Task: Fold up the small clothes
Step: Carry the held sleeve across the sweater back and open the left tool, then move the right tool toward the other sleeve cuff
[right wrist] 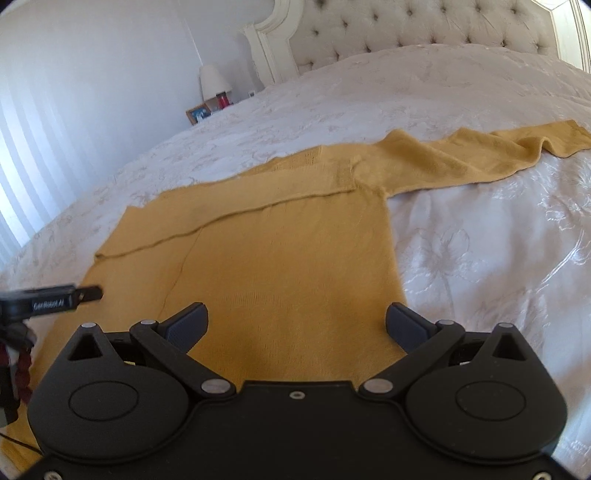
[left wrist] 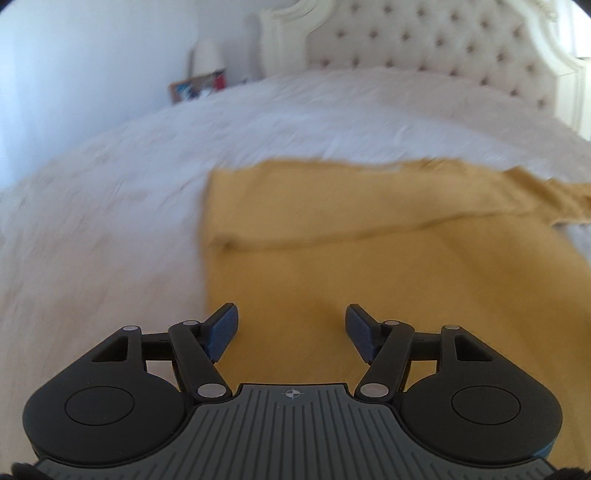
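Note:
A mustard-yellow knit sweater (right wrist: pixel 280 258) lies flat on a white bedspread (right wrist: pixel 480 258). One sleeve is folded across its body, leaving a straight seam line; the other sleeve (right wrist: pixel 498 155) stretches out to the right. In the left wrist view the sweater (left wrist: pixel 369 266) fills the middle and right, blurred. My left gripper (left wrist: pixel 291 332) hovers open over the sweater's near left part, nothing between its pads. My right gripper (right wrist: pixel 297 325) stands open wide over the sweater's lower edge, also empty. The left gripper's tip (right wrist: pixel 66 297) shows at the left edge of the right wrist view.
The bed has a tufted cream headboard (right wrist: pixel 424 29) at the far end. A nightstand with a white lamp (right wrist: pixel 214 79), a picture frame (right wrist: pixel 197 114) and a red object stands beside the wall at the back left. White bedspread (left wrist: pixel 92 240) extends left of the sweater.

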Demonstrator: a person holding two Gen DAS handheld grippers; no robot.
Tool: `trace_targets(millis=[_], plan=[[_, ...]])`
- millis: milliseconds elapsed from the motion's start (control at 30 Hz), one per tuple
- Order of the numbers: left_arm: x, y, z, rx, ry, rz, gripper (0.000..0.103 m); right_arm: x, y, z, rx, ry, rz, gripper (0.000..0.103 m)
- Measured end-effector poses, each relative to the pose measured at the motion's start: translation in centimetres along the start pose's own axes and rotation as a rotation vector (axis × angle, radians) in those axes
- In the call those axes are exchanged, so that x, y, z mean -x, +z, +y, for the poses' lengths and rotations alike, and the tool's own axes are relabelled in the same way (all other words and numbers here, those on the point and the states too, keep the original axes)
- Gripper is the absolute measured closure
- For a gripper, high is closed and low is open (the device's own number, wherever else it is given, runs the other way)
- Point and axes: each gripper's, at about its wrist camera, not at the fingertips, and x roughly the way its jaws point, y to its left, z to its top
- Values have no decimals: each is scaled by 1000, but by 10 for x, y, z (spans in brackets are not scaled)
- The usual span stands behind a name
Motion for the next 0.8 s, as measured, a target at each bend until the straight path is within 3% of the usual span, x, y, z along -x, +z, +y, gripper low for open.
trace_targets(millis=[33,167,300,333,400,600,800], plan=[[-2,-6,4,17,0,7,33,0,0,2,6,-3,6,1],[-4,-19,16,92,-19,-33,25,-2,8,12,46,-2,21,1],[-6,-22,9,65,11,-42,17,-15,35,21,97,5,5,3],[-7,-21,7,59,20,-42,16,-21,42,22,100,2,-2,8],[-7,-24,9,70,16,-46,15,-40,57,22,95,-19,3,32],[-12,-27,8,73,29,-44,11,-110,84,2,-49,-49,100,41],[-14,-27,12,88,15,-42,10,-136,98,-7,-161,-64,93,42]])
